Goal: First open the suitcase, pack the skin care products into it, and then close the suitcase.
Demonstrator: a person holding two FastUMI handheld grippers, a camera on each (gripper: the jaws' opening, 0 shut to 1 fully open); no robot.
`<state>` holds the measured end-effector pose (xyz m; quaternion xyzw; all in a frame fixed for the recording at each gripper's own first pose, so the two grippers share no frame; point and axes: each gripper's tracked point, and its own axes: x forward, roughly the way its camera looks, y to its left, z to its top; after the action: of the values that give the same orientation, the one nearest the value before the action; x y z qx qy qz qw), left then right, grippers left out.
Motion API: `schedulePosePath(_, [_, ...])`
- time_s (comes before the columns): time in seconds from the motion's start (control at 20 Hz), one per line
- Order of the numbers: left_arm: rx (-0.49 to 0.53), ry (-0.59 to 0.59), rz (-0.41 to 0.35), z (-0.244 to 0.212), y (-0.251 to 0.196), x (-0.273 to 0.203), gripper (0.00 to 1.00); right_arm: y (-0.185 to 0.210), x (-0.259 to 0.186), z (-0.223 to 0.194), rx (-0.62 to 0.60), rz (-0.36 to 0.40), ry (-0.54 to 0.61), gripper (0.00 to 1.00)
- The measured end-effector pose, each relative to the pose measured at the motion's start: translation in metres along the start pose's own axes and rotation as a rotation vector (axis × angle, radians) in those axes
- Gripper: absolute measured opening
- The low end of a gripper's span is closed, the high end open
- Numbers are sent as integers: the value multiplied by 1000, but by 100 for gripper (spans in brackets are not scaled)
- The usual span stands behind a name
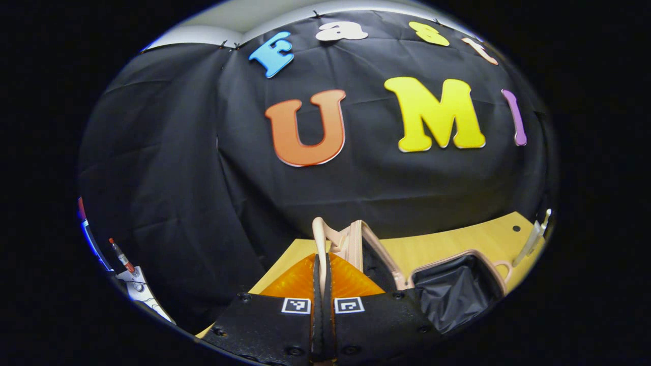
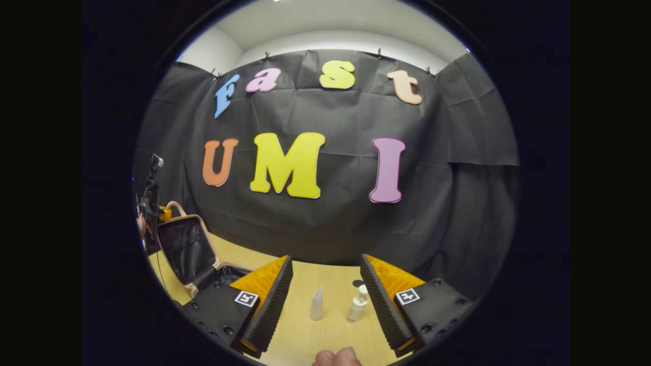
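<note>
Light wooden bench (image 2: 325, 330) w/ black cloth wall behind; beige hard-shell suitcase (image 2: 188, 251) stands open at its left end, dark lining showing. Left gripper (image 1: 322, 269): fingers closed on the suitcase's lid edge. Right gripper (image 2: 325, 290): fingers wide apart, w/ translucent tapered tube (image 2: 317, 303) & clear pump bottle (image 2: 358, 304) upright on bench between them.

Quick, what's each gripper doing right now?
Left gripper: shut on the suitcase lid's handle.
Right gripper: open, holding nothing, tube and bottle ahead.
</note>
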<state>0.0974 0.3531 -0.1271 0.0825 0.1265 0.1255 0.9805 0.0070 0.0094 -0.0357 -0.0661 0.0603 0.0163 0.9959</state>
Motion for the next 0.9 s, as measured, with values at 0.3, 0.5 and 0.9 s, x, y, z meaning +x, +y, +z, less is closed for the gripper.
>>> schedulePosePath(0.3, [-196, 171, -21, -117, 50, 63, 3, 30, 2, -11, -61, -9, 42, 79])
schedulePosePath(0.5, [-289, 333, -60, -189, 42, 101, 4, 35, 12, -23, -75, -39, 93, 79])
schedulePosePath(0.9, [-172, 317, -25, -183, 47, 104, 52, 49, 16, -34, -84, -27, 102, 79])
